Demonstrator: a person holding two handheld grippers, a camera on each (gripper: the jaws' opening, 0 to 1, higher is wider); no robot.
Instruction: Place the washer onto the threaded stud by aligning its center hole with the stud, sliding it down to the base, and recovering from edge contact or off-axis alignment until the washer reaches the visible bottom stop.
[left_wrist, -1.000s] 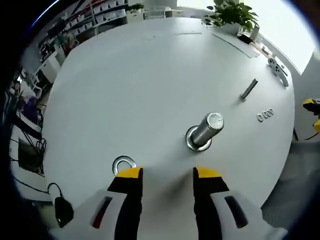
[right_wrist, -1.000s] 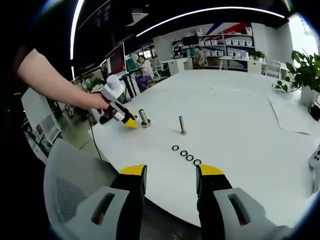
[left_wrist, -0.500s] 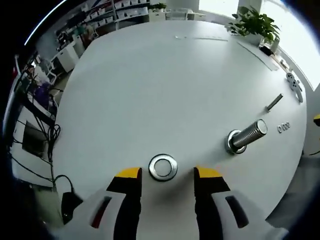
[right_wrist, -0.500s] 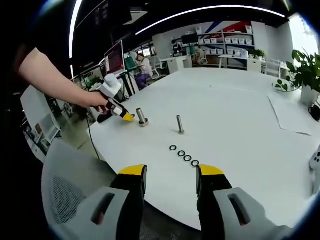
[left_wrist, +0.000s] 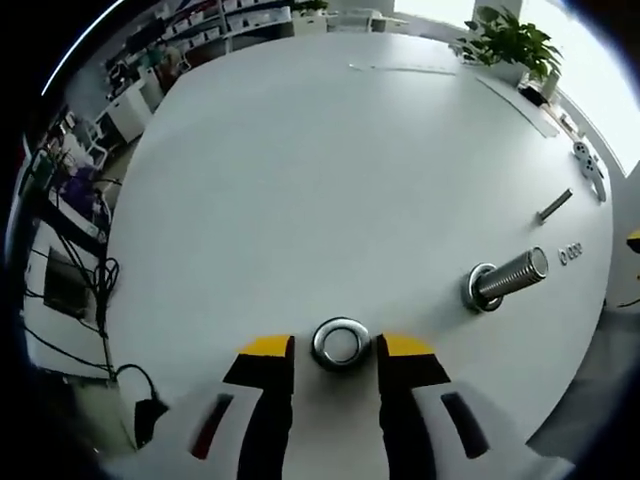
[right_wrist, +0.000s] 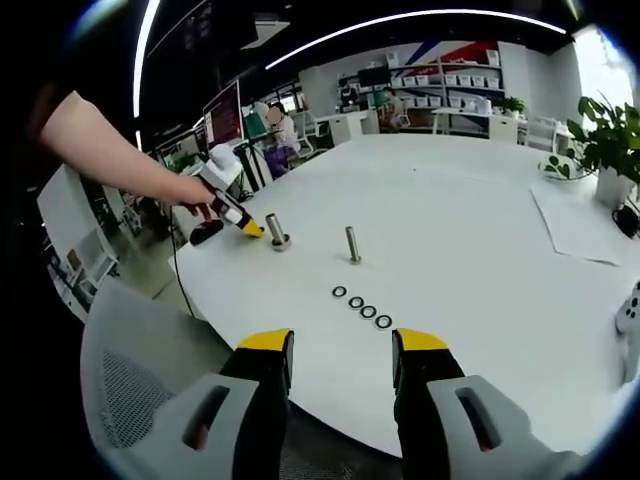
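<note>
Washer: the shiny flat steel ring washer (left_wrist: 340, 343) lies on the white round table (left_wrist: 330, 170), right between my left gripper's (left_wrist: 338, 348) yellow tips.
Left gripper: jaws close beside the washer; whether they pinch it, I cannot tell.
Stud: the thick threaded steel stud (left_wrist: 508, 279) stands well apart.
Right gripper (right_wrist: 340, 343): unclenched, holding nothing, off the table's edge.

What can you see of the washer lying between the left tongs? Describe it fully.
The washer is a shiny silver metal ring with a round centre hole, lying flat on the white table. It sits between the yellow tips of the left tongs, which stand close on either side; contact cannot be confirmed. It lies apart from the threaded stud.
</note>
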